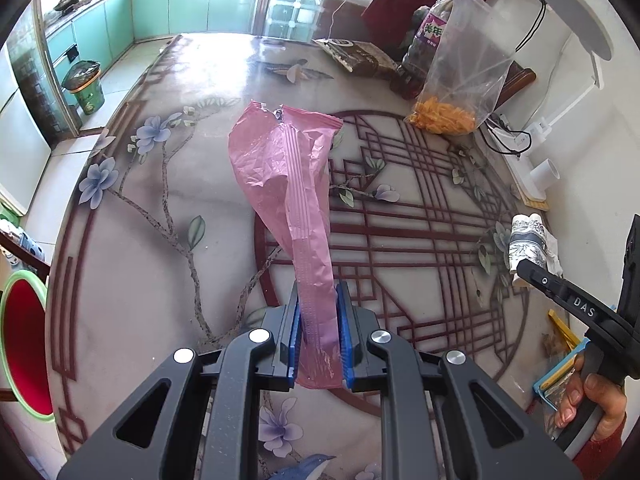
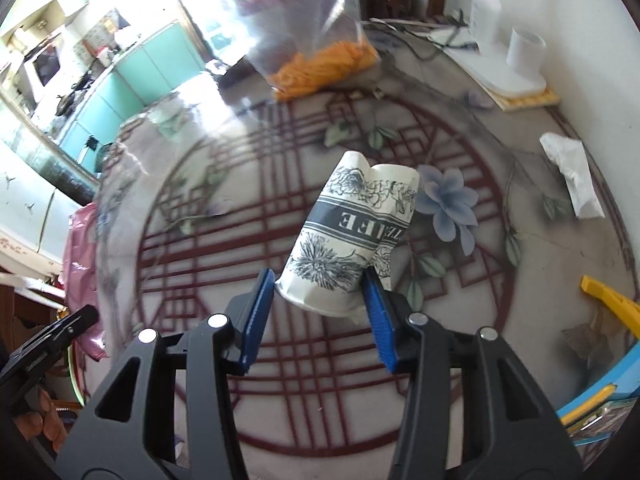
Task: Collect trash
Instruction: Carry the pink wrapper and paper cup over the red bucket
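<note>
On the worktop [image 1: 168, 248]: I see a round top with a painted flower and red lattice pattern under both cameras.
Left gripper [image 1: 318, 332]: my blue fingers [image 1: 345, 336] are clenched on the lower end of a pink plastic wrapper [image 1: 288, 168].
Pink wrapper: it stands up out of my left grip, crumpled, its torn end away from the camera and clear of the worktop.
Right gripper [image 2: 320, 312]: my fingers [image 2: 378, 320] bracket the base of a crushed paper cup [image 2: 352, 228]; the right pad touches it, but I cannot tell whether the left pad does.
Paper cup: white with dark flower prints and a dark band, dented, tilted with its mouth away from me.
Other litter: a crumpled white tissue [image 2: 572, 172] lies near the worktop's right edge, well apart from the cup.
Far side: a clear bag of orange snacks [image 1: 452, 116] stands beside a white lamp base [image 2: 512, 80].
</note>
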Demonstrator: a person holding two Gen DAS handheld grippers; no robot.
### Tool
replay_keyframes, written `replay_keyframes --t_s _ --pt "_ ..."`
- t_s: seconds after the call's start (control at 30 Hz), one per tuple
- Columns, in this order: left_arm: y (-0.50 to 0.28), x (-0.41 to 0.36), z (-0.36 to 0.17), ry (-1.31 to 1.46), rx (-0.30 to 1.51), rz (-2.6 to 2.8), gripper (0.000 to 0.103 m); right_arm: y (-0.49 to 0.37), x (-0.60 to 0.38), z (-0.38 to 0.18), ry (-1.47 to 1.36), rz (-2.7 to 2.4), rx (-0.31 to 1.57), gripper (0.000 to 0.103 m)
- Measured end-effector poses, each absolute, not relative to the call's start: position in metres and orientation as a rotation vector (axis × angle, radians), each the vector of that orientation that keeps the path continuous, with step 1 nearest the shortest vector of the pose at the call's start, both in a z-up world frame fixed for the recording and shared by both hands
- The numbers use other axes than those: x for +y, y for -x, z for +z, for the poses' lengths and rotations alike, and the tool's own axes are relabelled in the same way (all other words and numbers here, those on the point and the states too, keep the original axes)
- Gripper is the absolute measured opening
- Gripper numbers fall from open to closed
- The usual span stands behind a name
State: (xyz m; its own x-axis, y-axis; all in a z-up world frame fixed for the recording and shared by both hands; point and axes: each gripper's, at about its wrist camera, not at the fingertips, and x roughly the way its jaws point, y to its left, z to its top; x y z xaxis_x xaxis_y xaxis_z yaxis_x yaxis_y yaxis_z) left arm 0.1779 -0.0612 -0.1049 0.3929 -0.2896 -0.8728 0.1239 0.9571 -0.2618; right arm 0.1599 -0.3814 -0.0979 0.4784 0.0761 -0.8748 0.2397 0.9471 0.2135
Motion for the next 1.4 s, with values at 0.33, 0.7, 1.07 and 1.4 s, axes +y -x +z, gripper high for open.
replay_keyframes --t_s 0.33,0.7,1.07,1.4 --pt "-0.142 -0.032 -0.099 0.153 1.120 -0.240 0.014 -0.138 -0.334 -0.079 -0.255 -0.009 1.075 0.045" --pt "-0.098 0.025 -0.103 0.206 1.121 -0.132 0.014 -0.120 -0.262 -0.071 -0.167 0.143 1.095 0.045" --pt "-0.071 0.092 -0.102 0.272 1.091 -0.014 0.014 -0.116 -0.187 -0.056 -0.062 0.278 1.074 0.045" --pt "-0.061 0.151 -0.095 0.286 1.061 0.021 0.014 -0.109 -0.115 -0.049 -0.007 0.353 1.061 0.045"
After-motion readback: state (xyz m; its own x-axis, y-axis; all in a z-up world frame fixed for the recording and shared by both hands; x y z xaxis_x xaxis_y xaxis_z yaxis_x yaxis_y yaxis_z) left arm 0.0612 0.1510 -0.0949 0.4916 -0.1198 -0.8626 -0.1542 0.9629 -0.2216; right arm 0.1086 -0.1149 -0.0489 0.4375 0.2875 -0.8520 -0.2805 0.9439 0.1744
